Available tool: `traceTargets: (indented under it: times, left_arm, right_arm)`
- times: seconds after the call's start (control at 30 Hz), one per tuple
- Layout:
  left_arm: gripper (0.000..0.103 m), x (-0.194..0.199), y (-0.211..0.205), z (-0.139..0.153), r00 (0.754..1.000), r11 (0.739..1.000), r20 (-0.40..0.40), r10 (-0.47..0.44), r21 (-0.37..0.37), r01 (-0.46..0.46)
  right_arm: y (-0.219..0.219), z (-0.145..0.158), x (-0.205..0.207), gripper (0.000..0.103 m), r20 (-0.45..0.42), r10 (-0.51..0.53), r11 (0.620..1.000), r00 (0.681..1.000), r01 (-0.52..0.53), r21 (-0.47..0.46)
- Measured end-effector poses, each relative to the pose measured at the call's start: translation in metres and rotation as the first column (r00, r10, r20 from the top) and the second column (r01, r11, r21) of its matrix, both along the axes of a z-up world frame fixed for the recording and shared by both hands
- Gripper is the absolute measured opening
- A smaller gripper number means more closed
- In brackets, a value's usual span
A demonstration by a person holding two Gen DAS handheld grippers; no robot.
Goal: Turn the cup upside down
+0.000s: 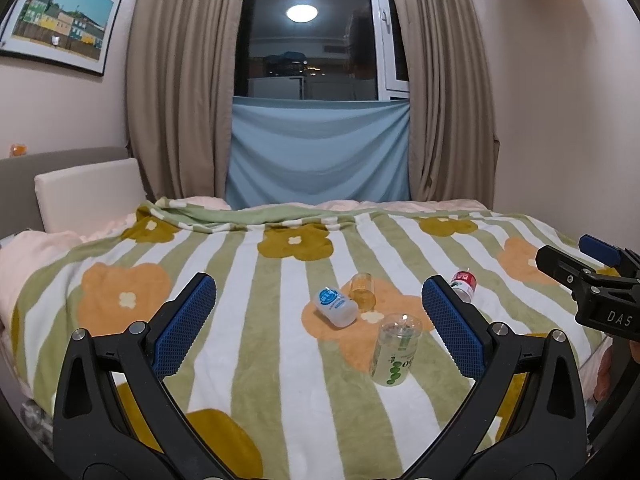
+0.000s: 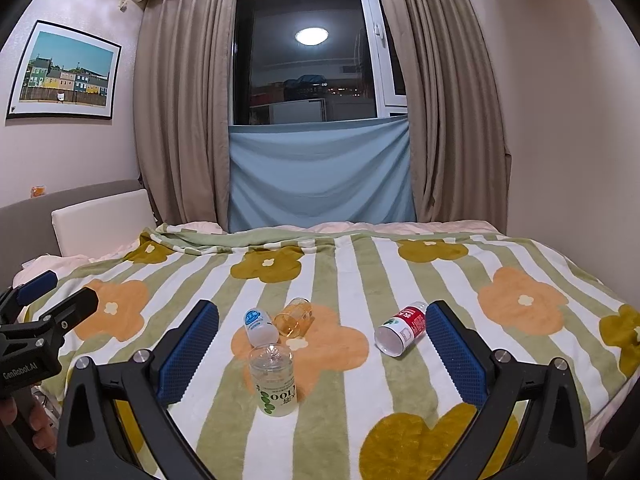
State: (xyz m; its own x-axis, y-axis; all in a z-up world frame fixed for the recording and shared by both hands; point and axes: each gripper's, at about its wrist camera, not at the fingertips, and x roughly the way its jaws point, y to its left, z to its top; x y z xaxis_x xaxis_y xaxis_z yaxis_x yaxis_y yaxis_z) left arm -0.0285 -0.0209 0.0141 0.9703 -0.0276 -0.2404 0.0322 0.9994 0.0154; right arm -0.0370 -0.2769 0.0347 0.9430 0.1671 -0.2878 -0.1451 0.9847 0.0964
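Several small cups are on the striped flower blanket. A clear cup with green print stands nearest. A white cup with a blue label lies on its side. An amber cup lies next to it. A red-labelled cup lies further right. My left gripper is open and empty, short of the cups. My right gripper is open and empty; it also shows at the right edge of the left wrist view.
The bed's blanket reaches back to a blue cloth under the window and brown curtains. A white pillow leans on the grey headboard at left. The bed edge drops off at right.
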Motion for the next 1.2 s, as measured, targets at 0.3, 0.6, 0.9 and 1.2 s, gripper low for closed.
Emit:
traceTargets:
  times: [0.3, 0.6, 0.9, 1.2]
  left_arm:
    - [0.103, -0.0010, 0.0026, 0.0002, 1.000, 1.000, 0.004, 0.000, -0.009, 0.000]
    - [0.103, 0.0013, 0.0020, 0.0010, 1.000, 1.000, 0.006, -0.007, -0.007, 0.007]
    - [0.103, -0.0048, 0.0019, 0.0036, 0.999, 1.000, 0.041, 0.012, 0.006, -0.013]
    - [0.103, -0.0083, -0.0008, 0.0044, 0.997, 0.999, 0.073, 0.036, 0.036, -0.038]
  right_arm:
    - [0.0007, 0.0000, 0.0001, 0.103, -0.002, 0.001, 1.000, 1.000, -0.001, -0.001]
    - [0.0045, -0.0028, 0.0019, 0.103, -0.005, 0.004, 1.000, 1.000, -0.004, -0.002]
    - [0.0061, -0.0039, 0.0013, 0.103, -0.004, 0.005, 1.000, 1.000, -0.005, 0.002]
    - [0.0066, -0.0047, 0.0009, 0.103, -0.005, 0.005, 1.000, 1.000, -0.005, 0.000]
